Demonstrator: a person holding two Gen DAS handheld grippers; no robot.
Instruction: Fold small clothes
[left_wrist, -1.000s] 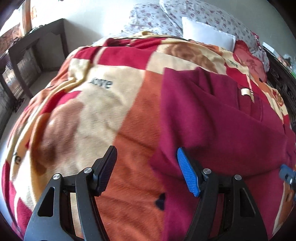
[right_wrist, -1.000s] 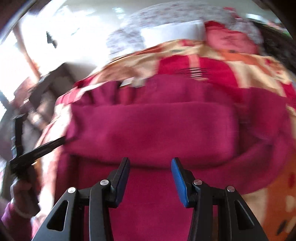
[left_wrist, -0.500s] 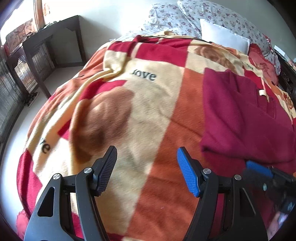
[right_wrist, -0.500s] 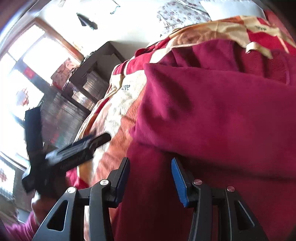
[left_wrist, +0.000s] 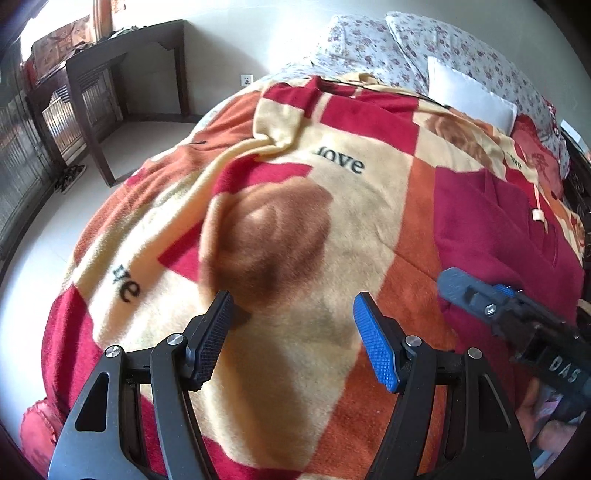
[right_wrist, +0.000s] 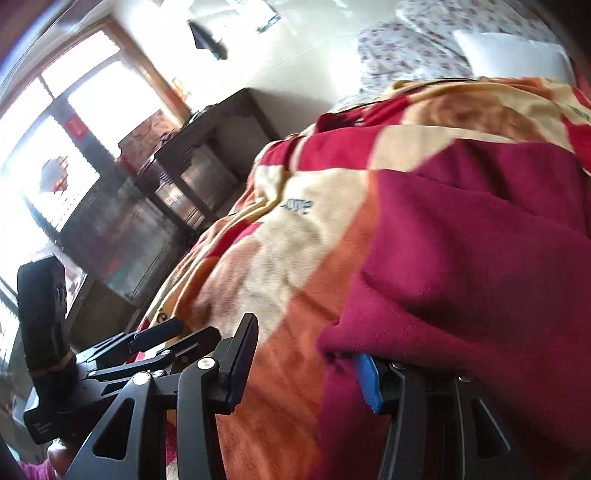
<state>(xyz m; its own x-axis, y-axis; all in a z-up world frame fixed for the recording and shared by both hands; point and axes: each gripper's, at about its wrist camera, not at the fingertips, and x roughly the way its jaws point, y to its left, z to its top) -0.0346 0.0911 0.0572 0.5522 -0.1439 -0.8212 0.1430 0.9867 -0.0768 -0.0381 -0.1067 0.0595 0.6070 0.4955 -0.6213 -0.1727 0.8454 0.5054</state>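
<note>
Left hand-held gripper (left_wrist: 291, 339) hangs open above bare blanket (left_wrist: 295, 206), beside garment's (left_wrist: 491, 236) edge.

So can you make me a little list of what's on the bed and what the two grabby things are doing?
bed cover: checked blanket, red, cream and orange, with "love" printed on it
clothing: dark red garment lying on the blanket
pillows: floral pillows at the far end
left hand-held gripper: open, nothing between its fingers
right hand-held gripper: jaws opening at the garment's edge; cloth drapes over its blue finger
</note>
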